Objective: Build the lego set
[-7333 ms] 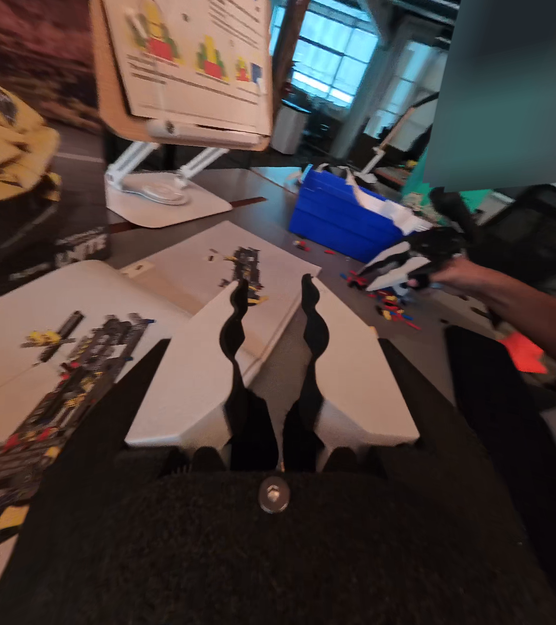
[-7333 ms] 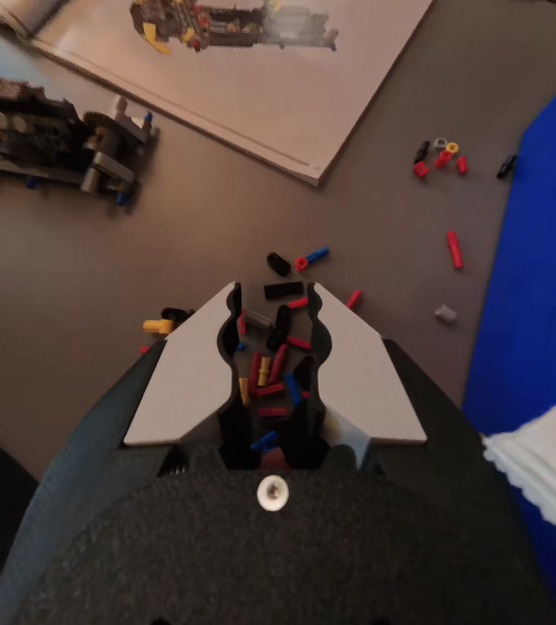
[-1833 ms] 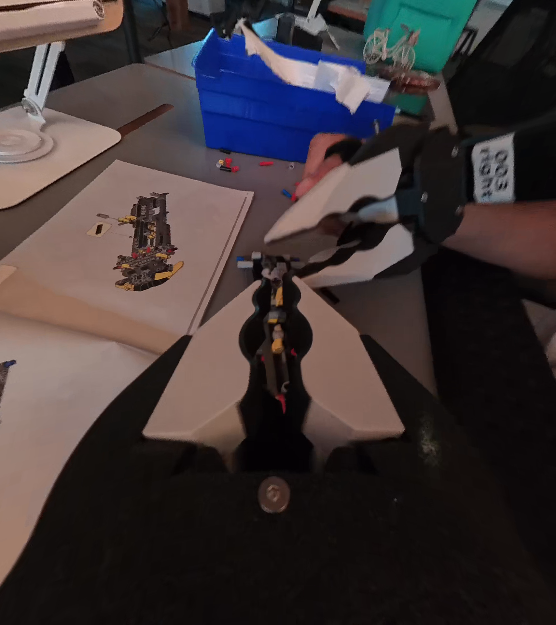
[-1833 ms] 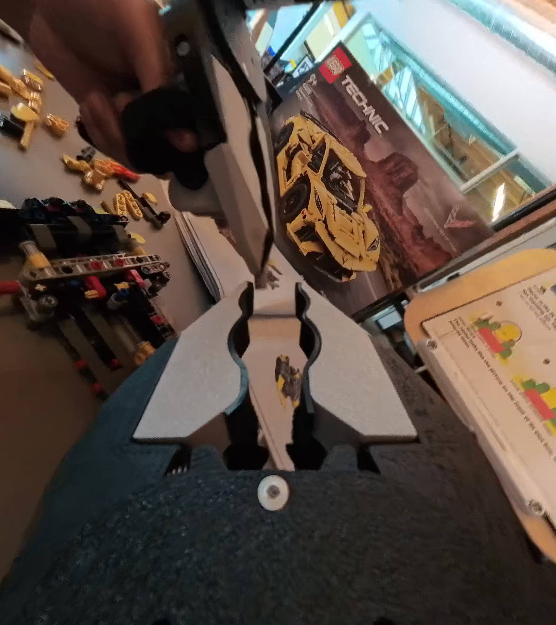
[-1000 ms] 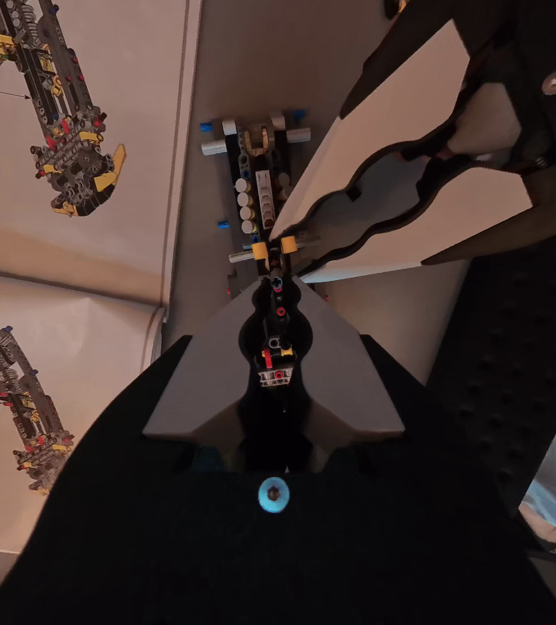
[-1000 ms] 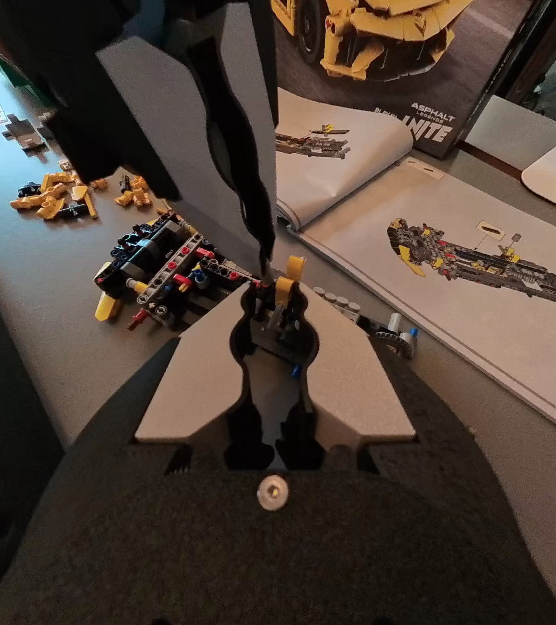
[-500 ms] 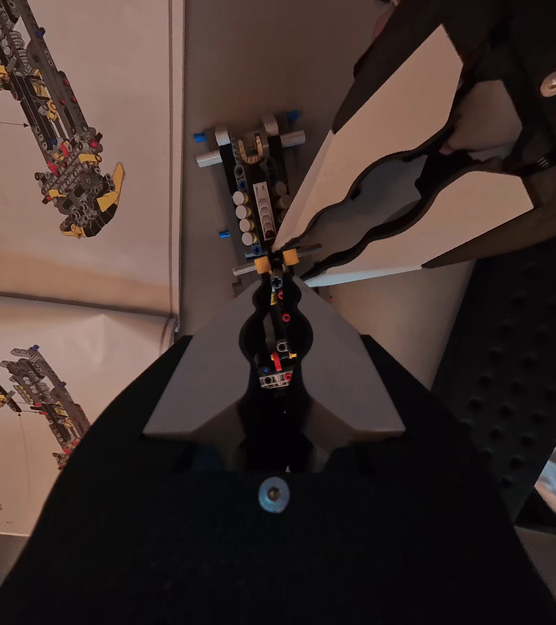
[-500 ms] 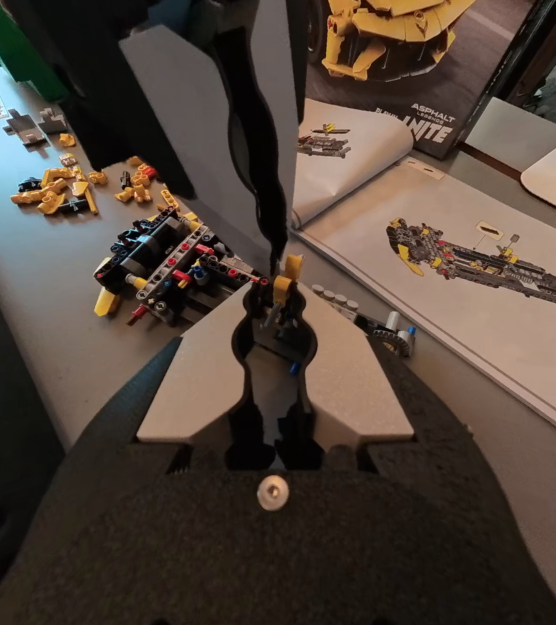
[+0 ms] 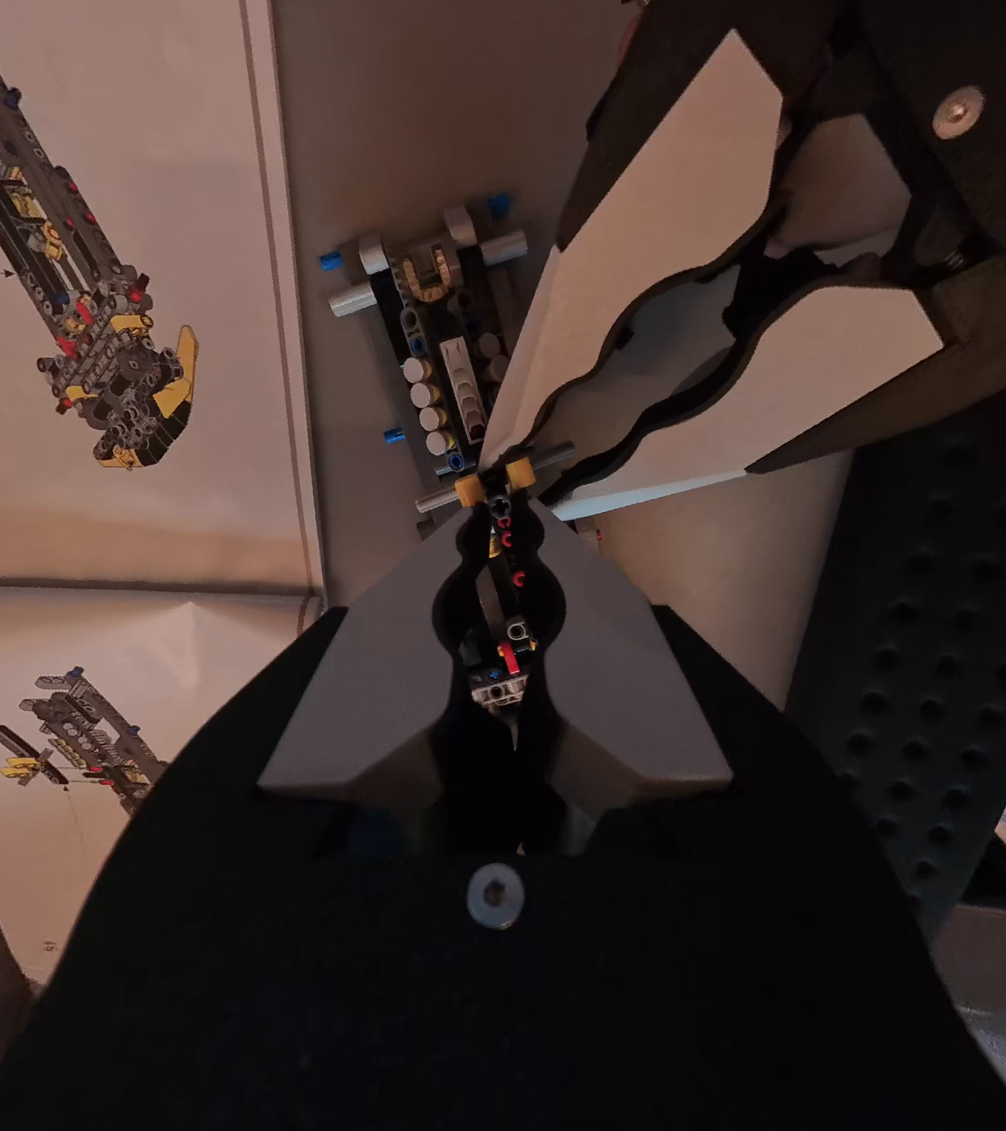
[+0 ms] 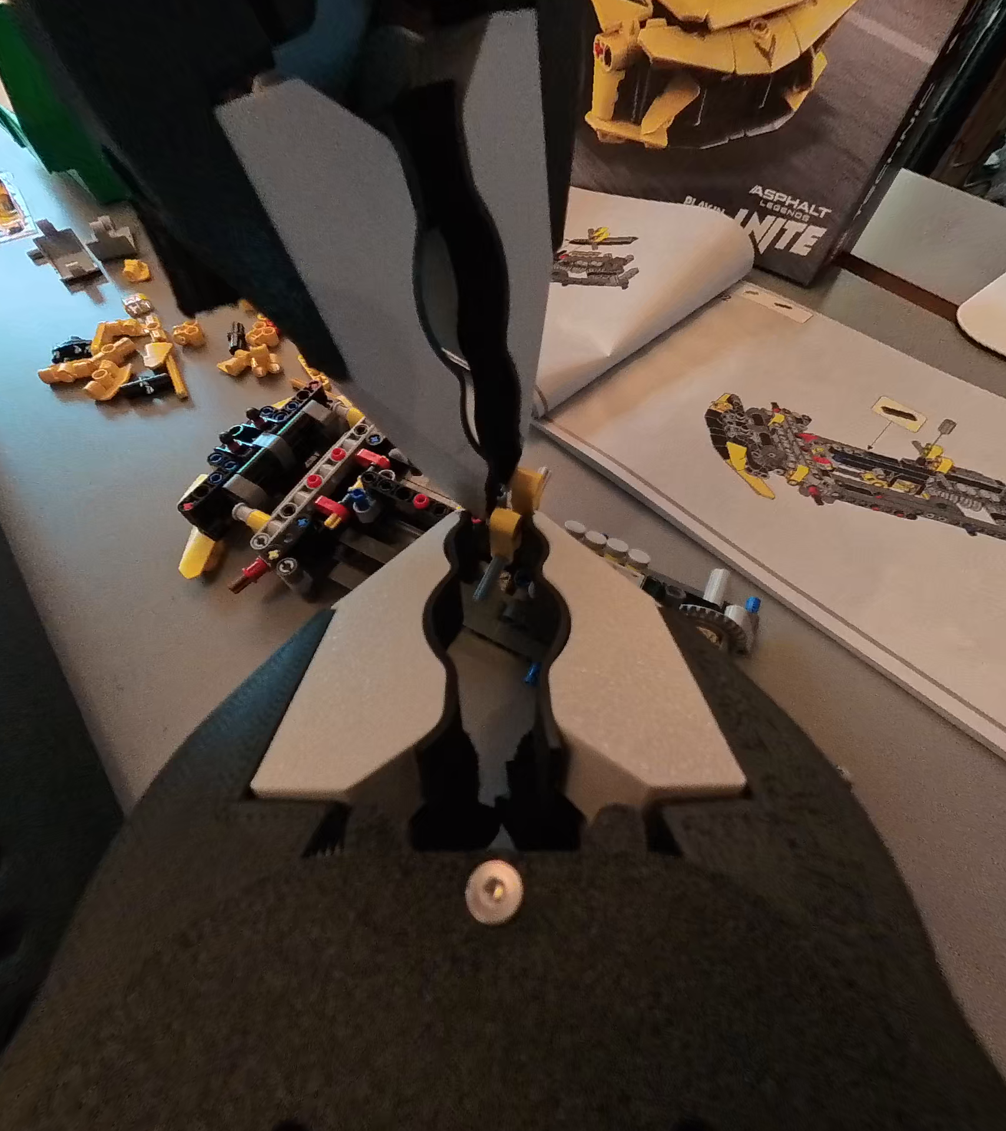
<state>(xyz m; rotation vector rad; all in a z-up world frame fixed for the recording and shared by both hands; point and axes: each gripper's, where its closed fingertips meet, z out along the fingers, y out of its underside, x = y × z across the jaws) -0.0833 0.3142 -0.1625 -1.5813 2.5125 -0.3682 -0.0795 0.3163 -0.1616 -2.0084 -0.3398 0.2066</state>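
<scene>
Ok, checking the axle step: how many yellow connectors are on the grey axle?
2 yellow connectors on the grey axle: one left of the black beam the left gripper clamps, one right. More may be hidden.

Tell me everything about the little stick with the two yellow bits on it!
The grey axle is a thin, straight rod, plastic by its look, carrying two yellow bushes close together near its middle. It sits crosswise at the tip of a narrow black beam assembly that the left hand-held gripper is shut on. The right hand-held gripper meets it at the fingertips; whether it pinches it is unclear.
</scene>
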